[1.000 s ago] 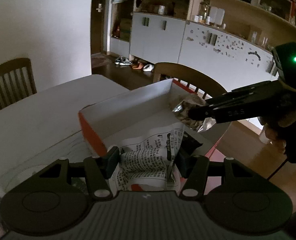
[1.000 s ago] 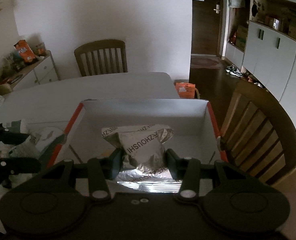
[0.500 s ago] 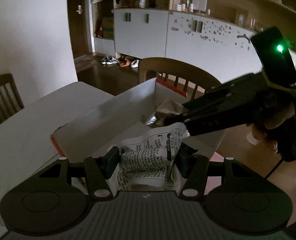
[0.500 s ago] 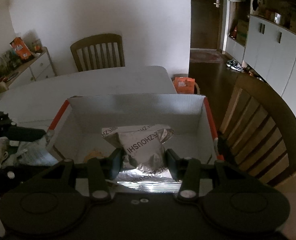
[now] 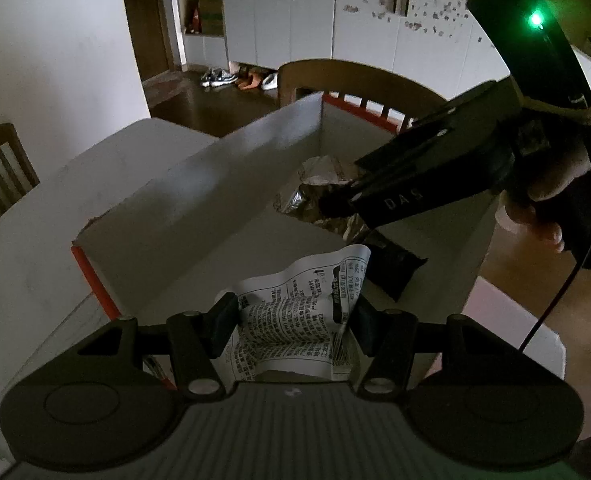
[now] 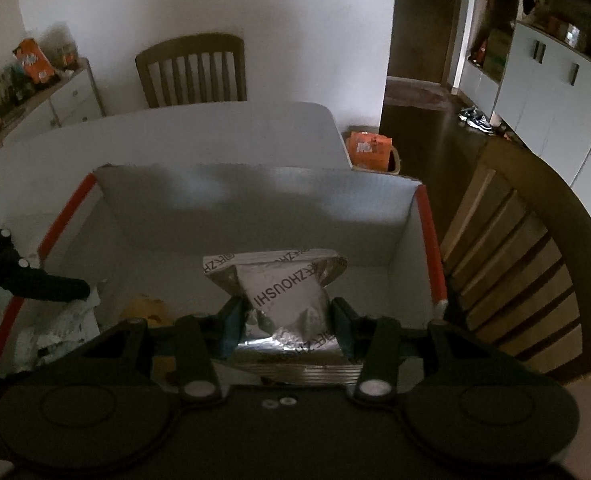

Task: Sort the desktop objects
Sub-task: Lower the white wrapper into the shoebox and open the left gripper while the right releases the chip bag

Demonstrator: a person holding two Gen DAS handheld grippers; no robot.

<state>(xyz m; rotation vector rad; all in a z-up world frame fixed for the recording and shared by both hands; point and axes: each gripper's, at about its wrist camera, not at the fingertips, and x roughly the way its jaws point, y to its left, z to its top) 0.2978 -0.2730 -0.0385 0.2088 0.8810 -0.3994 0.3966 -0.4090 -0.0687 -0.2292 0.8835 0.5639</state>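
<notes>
A white cardboard box with orange edges (image 5: 215, 184) (image 6: 255, 196) stands on the white table. My left gripper (image 5: 293, 320) is shut on a white printed snack packet (image 5: 295, 320) and holds it inside the box near its left end. My right gripper (image 6: 285, 322) is shut on a silver foil packet (image 6: 283, 296) over the box's middle. In the left wrist view the right gripper (image 5: 335, 200) reaches in from the right with the foil packet (image 5: 315, 176). The left gripper's fingertip (image 6: 55, 288) shows at the left of the right wrist view with its white packet (image 6: 71, 320).
A dark packet (image 5: 395, 264) and a yellowish item (image 6: 147, 308) lie on the box floor. Wooden chairs stand beyond the table (image 6: 191, 68) and to the right of the box (image 6: 527, 264). An orange bin (image 6: 369, 150) sits on the floor past the table corner. White cabinets (image 5: 295, 20) line the far wall.
Both grippers have sunk toward the box with their packets still held. The box looks larger and nearer in both views, and the right gripper fills more of the left wrist view.
</notes>
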